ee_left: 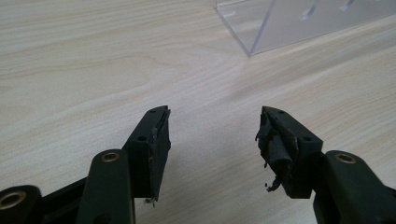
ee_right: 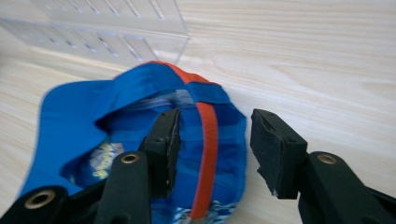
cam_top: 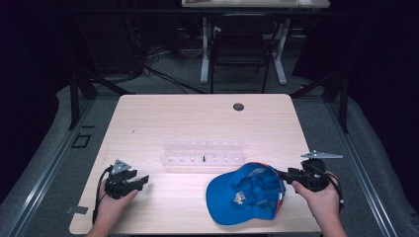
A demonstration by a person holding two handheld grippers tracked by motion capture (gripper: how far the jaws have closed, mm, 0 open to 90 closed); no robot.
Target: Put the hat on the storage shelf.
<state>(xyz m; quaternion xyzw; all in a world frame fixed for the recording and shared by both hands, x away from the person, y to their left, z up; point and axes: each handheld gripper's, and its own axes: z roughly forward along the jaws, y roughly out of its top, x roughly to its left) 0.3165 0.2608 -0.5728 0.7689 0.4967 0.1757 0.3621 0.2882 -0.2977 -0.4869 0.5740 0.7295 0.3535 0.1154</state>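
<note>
Cap (cam_top: pixel 245 193), blue with an orange-red band, lies near the tabletop's front edge, right of centre, inside facing up. Right gripper (cam_top: pixel 282 174) sits at the cap's right rim, toward the right edge of the table (cam_top: pixel 197 113). In the right gripper view its jaws are apart and straddle the cap's rim: one pad (ee_right: pixel 168 144) inside against the lining, the other outside, clear of the cloth. Released, not pinching. Left gripper (cam_top: pixel 141 180) rests near the front left corner, jaws parted over bare wood, nothing between them. Clear plastic rack (cam_top: pixel 203 152) stands mid-table, just behind the cap; one small dark peg upright in it.
</note>
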